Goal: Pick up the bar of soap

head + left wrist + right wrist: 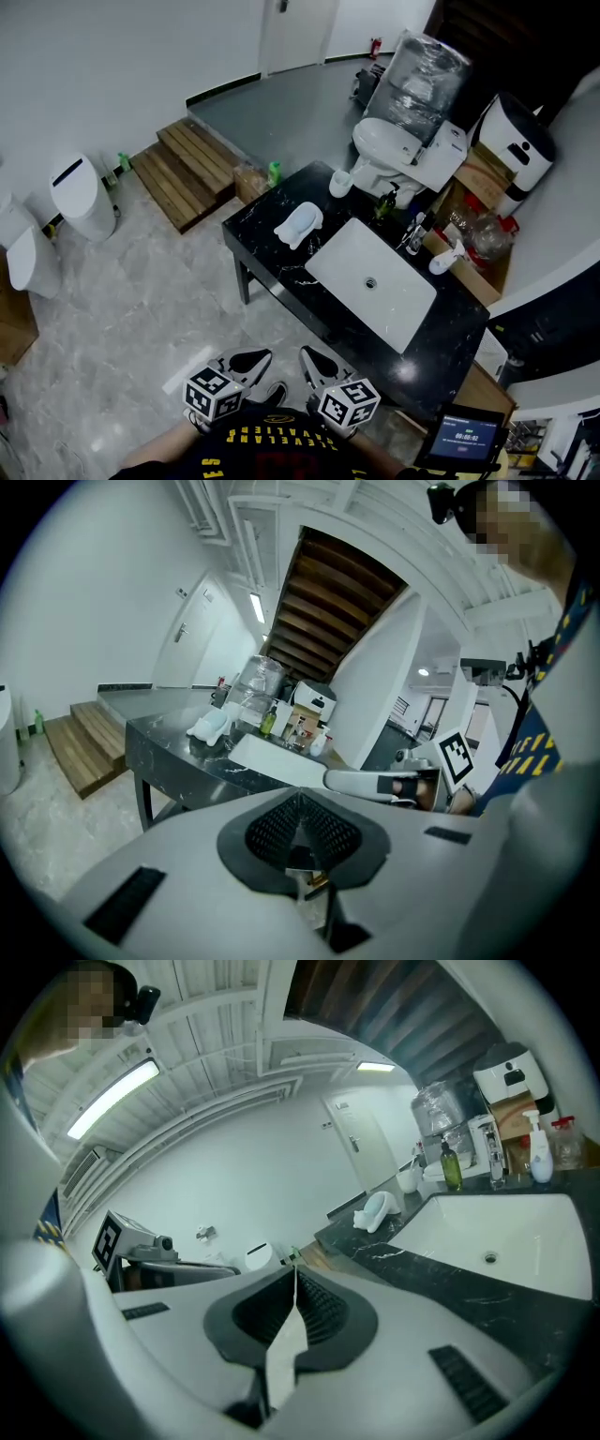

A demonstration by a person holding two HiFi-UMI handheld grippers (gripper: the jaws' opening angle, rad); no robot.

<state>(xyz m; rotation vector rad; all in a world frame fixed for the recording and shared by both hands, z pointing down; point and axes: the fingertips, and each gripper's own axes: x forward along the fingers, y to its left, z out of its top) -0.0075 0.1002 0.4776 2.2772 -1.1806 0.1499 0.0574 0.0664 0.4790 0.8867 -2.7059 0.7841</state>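
Note:
A pale, tub-shaped soap holder [298,225] lies on the black marble counter [267,251], left of the white sink [375,281]. I cannot make out the bar of soap itself. The holder also shows far off in the left gripper view [210,726] and the right gripper view [375,1210]. Both grippers are held low, close to the person's body and well short of the counter. My left gripper [251,359] [298,801] is shut with nothing in it. Beside it, my right gripper [312,361] [294,1274] is shut and empty too.
Behind the sink stand a white cup [340,182], a green bottle [385,204], a faucet [413,234] and a spray bottle [445,260]. A toilet [394,150] is beyond the counter, wooden steps [187,169] to the left, and a tablet [464,436] at lower right.

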